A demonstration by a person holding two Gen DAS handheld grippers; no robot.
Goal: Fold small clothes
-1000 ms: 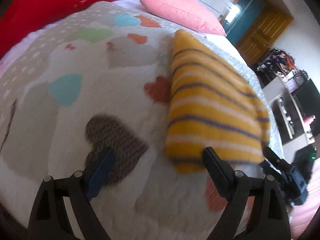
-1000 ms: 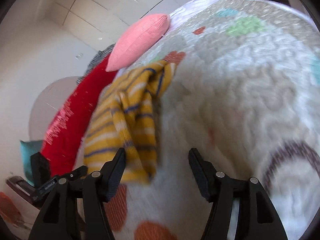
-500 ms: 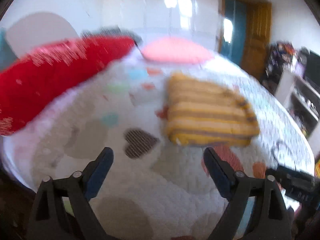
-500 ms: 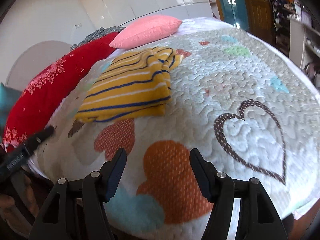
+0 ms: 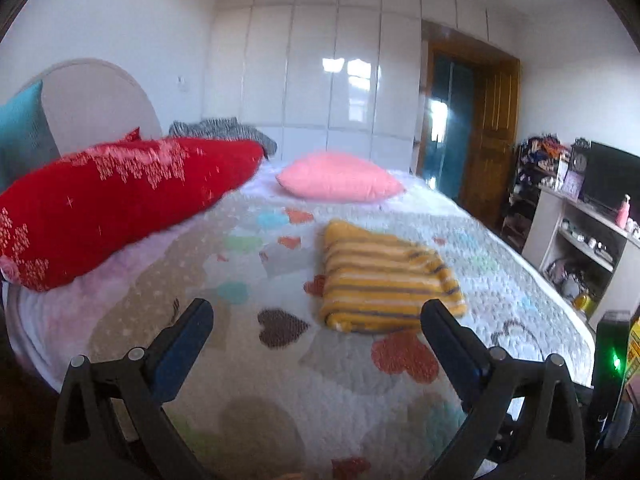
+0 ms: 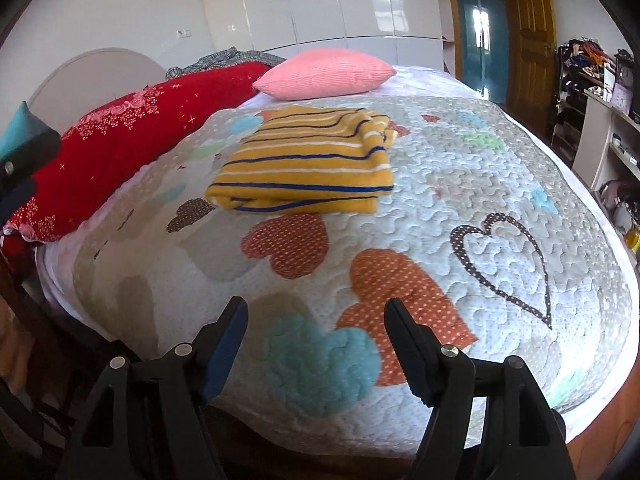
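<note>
A yellow garment with dark blue and white stripes (image 5: pixel 384 280) lies folded into a flat rectangle on the heart-patterned quilt (image 5: pixel 280 360). It also shows in the right wrist view (image 6: pixel 312 164), in the middle of the bed. My left gripper (image 5: pixel 316 316) is open and empty, held back above the near end of the bed, well short of the garment. My right gripper (image 6: pixel 316 312) is open and empty, over the near edge of the quilt (image 6: pixel 500 184), apart from the garment.
A long red pillow (image 5: pixel 120 200) lies along the left side of the bed and a pink pillow (image 5: pixel 340 182) at the head. White shelves with clutter (image 5: pixel 584 240) stand to the right. A wooden door (image 6: pixel 528 40) is behind.
Both grippers have pulled back and up from the garment, which was right at the fingertips a second ago. The garment lies folded and has not moved. Both stay open.
</note>
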